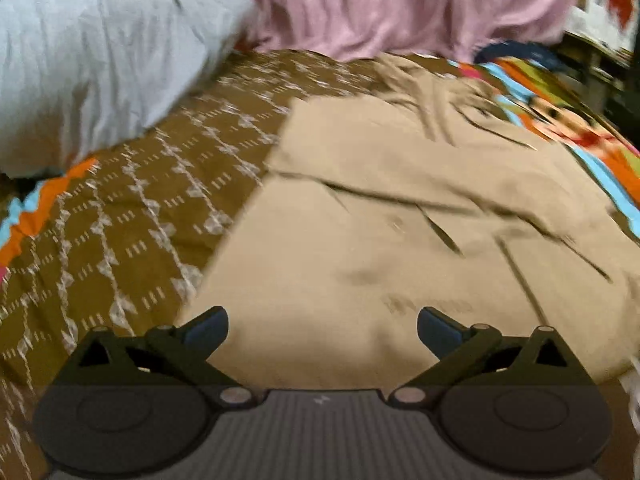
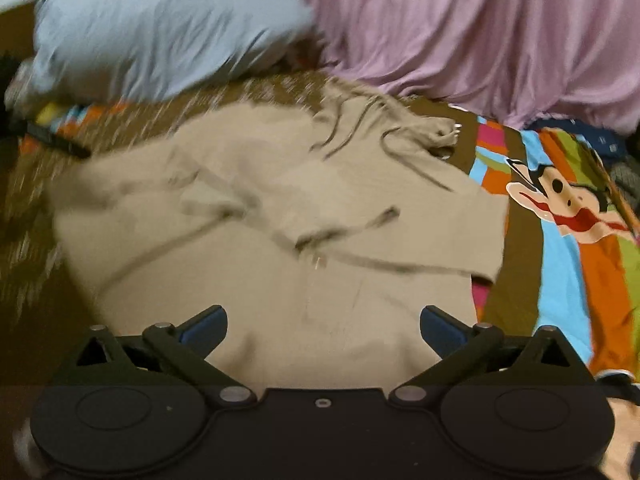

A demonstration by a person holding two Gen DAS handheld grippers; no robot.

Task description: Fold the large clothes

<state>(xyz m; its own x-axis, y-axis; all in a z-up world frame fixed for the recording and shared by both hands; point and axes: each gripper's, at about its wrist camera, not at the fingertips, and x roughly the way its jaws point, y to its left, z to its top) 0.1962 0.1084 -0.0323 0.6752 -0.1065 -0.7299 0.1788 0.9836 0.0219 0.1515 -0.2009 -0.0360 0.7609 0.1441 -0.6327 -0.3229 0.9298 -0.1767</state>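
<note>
Both grippers, left [image 1: 322,326] and right [image 2: 323,326], stand spread wide, empty, above tan garment [image 2: 280,240]; its long axis runs away toward pink curtain [image 2: 500,40].

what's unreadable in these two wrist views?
- Tan garment: type and fold state unclear, motion blur in both views; near hem hidden behind the right gripper body.
- Print on tan garment, left wrist view: smeared, illegible.
- Dark strap at left, right wrist view: blurred, unidentifiable.
- Left gripper: open, empty.
</note>
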